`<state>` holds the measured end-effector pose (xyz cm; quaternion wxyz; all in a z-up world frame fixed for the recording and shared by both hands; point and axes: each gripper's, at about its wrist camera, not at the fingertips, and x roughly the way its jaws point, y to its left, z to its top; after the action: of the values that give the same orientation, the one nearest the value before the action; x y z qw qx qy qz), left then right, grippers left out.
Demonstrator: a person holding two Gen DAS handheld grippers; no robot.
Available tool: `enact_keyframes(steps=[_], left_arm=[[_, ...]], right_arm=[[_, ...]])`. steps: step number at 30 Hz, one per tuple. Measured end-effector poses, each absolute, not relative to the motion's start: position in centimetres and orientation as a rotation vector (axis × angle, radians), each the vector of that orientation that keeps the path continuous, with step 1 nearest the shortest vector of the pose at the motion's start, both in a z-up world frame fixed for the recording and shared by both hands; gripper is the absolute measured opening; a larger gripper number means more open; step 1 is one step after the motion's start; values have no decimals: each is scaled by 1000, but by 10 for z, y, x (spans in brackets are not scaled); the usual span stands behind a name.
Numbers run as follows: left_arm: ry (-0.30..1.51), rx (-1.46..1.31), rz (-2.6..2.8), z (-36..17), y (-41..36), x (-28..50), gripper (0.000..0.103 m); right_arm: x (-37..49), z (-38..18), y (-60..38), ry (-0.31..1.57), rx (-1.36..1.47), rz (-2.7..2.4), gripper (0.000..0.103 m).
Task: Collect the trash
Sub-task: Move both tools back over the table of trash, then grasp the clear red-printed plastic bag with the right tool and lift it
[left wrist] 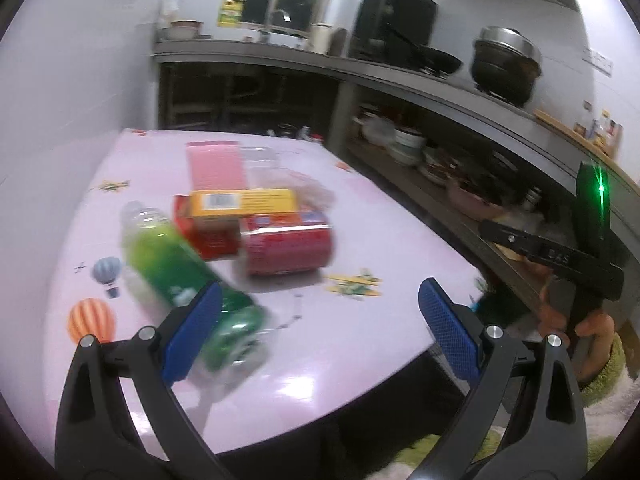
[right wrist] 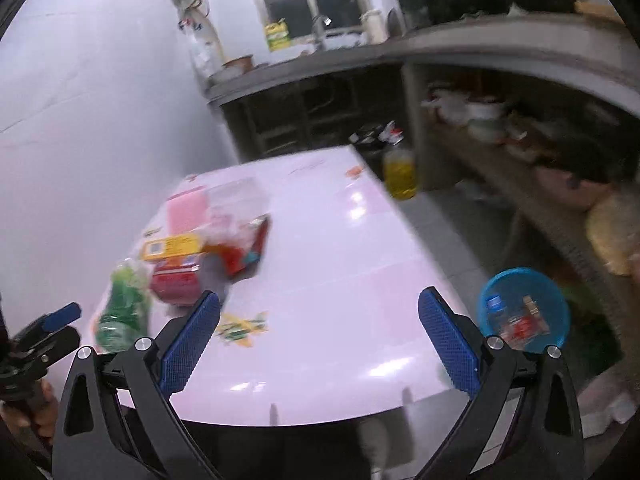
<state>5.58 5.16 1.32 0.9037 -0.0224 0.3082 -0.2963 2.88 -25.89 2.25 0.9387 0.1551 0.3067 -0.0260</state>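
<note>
Your left gripper (left wrist: 320, 336) is holding its fingers wide apart, empty, as is your right gripper (right wrist: 319, 338); the green plastic bottle (left wrist: 176, 268) is lying near the pink surface's (left wrist: 360, 344) front-left edge, partly behind the left finger.

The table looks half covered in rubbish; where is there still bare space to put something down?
The table is bare along its right side and near edge, between the plane sticker and the edge by the blue basket. The far left is crowded: green bottle, red can, yellow box, pink box.
</note>
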Motion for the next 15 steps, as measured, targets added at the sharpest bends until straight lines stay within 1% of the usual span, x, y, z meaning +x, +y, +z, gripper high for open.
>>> enact_keyframes(steps=[5, 9, 11, 15], left_arm=[[651, -87, -568, 9, 67, 76, 94], [657, -130, -547, 9, 65, 93, 94], [667, -145, -539, 7, 65, 100, 94], [692, -146, -518, 4, 61, 115, 94]], right_arm=[[51, 25, -248, 649, 360, 46, 96], [87, 34, -235, 665, 363, 124, 95], [108, 36, -229, 683, 354, 151, 91], [151, 34, -218, 745, 342, 208, 87]])
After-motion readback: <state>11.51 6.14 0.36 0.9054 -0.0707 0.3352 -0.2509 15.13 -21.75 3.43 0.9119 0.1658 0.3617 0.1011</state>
